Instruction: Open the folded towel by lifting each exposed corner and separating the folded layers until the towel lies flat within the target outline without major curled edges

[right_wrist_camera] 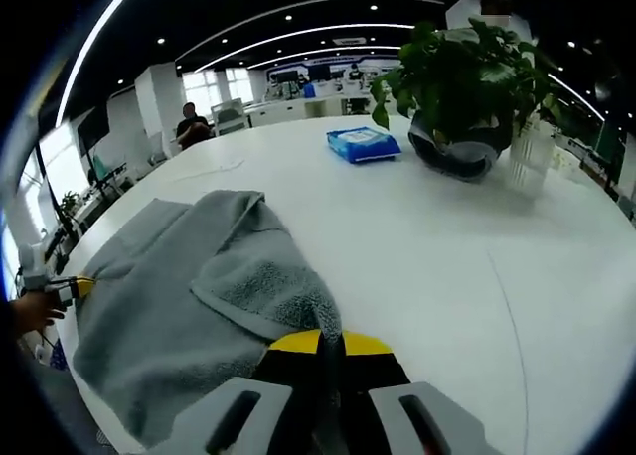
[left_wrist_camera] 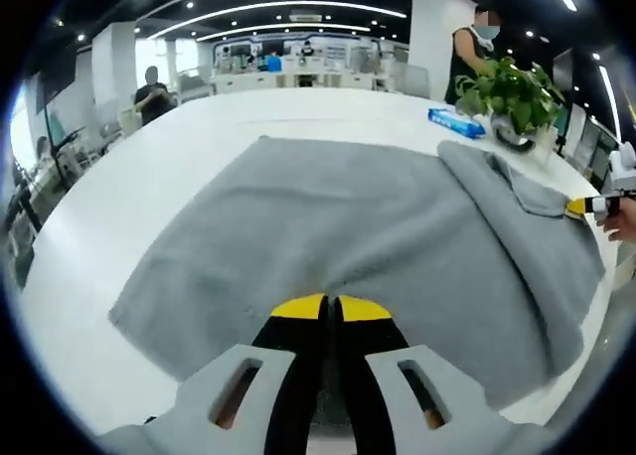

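Left gripper view: left gripper (left_wrist_camera: 333,306) level, jaws pinching towel (left_wrist_camera: 348,227) edge.

The right gripper (right_wrist_camera: 331,351), yellow-tipped with black jaws together, pinches a curled fold of the grey terry towel (right_wrist_camera: 189,296) on the white table (right_wrist_camera: 467,266). Beyond stand a blue packet (right_wrist_camera: 363,143) and a leafy green potted plant (right_wrist_camera: 462,87). At the far left edge a hand (right_wrist_camera: 35,311) seems to hold the other gripper.

One towel (left_wrist_camera: 338,236), one blue packet (right_wrist_camera: 363,143), one potted plant (right_wrist_camera: 467,77), two claws (left_wrist_camera: 331,311).
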Demonstrator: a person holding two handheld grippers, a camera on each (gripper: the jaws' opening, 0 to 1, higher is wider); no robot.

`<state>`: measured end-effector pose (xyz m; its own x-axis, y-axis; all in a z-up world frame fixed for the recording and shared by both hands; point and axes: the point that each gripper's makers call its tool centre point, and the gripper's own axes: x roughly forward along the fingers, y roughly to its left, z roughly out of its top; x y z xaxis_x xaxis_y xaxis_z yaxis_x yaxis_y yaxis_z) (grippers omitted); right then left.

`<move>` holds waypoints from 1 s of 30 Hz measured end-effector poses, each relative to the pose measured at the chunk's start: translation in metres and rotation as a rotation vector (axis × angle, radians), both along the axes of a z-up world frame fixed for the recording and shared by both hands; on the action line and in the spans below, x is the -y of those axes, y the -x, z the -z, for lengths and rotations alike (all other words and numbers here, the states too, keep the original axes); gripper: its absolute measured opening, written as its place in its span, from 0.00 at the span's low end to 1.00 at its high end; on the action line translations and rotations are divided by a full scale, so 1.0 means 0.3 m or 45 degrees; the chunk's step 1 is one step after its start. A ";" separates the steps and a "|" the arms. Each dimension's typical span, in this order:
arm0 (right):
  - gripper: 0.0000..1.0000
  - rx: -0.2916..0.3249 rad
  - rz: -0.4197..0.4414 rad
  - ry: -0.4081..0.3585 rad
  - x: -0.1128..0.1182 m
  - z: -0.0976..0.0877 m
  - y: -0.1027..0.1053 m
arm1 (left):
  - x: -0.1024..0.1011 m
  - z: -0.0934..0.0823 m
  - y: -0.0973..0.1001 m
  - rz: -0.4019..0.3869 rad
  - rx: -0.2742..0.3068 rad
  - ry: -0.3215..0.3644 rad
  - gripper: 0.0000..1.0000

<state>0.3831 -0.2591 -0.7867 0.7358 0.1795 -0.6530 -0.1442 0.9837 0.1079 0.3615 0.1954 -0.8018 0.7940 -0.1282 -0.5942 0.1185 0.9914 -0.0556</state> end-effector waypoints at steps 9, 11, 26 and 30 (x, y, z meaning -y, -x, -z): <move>0.02 -0.010 0.005 0.007 0.007 0.007 0.004 | -0.063 -0.012 0.036 -0.080 0.009 0.020 0.03; 0.02 -0.015 0.004 0.012 0.008 0.010 0.006 | -0.072 -0.013 0.038 -0.090 0.010 0.022 0.03; 0.02 -0.040 0.002 0.025 0.014 0.027 0.009 | -0.156 -0.015 0.073 -0.198 0.038 0.044 0.03; 0.02 -0.046 0.001 0.023 0.012 0.030 0.011 | -0.177 -0.013 0.088 -0.233 0.047 0.054 0.03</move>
